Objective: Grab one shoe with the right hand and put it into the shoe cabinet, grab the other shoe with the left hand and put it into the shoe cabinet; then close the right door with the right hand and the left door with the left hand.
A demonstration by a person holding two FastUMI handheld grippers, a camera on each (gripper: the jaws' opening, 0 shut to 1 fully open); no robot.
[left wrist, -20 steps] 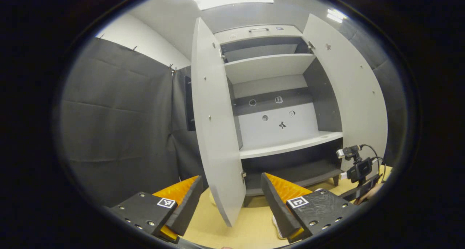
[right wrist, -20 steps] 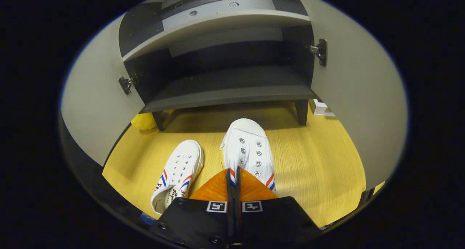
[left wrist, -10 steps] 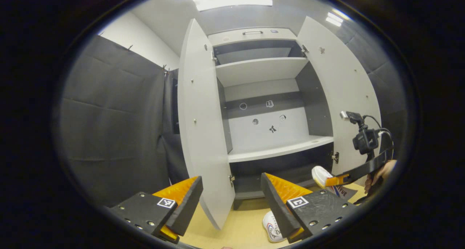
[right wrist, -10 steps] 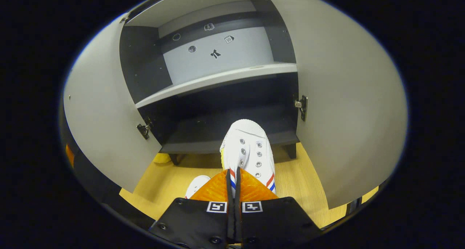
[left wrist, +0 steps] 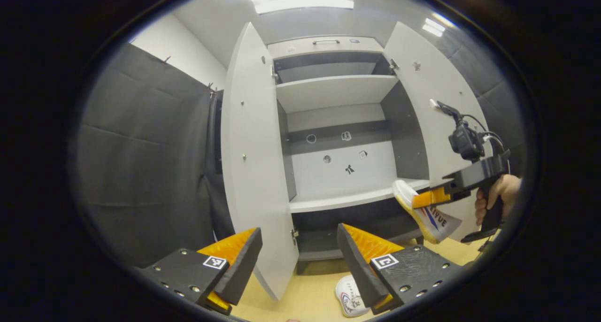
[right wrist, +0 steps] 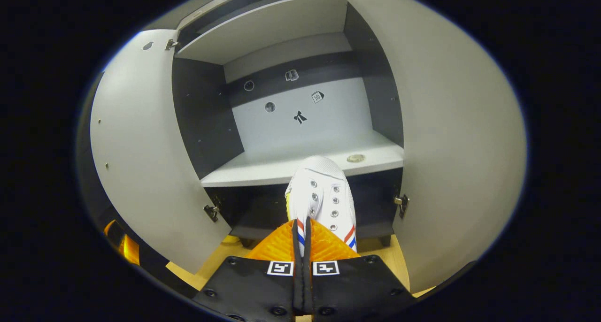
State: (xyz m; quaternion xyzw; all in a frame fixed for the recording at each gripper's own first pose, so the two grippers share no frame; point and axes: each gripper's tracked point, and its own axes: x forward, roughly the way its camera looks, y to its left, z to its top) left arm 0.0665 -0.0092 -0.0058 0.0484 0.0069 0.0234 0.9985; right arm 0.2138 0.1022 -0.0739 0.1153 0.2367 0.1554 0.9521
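Right in front of the shoe cabinet [right wrist: 300,125], your right gripper [right wrist: 300,235] pinches one white shoe [right wrist: 321,190] up by its middle shelf; your left gripper [left wrist: 300,256] hangs spread wide, other shoe [left wrist: 347,301] on the floor below.

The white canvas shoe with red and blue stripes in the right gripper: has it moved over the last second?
Yes. The white canvas shoe has risen from the wooden floor to the grey middle shelf of the cabinet, clamped in the right gripper.

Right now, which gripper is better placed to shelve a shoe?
Right. The right gripper is shut on a shoe raised before the cabinet's middle shelf. The left gripper is open, other shoe on the floor.
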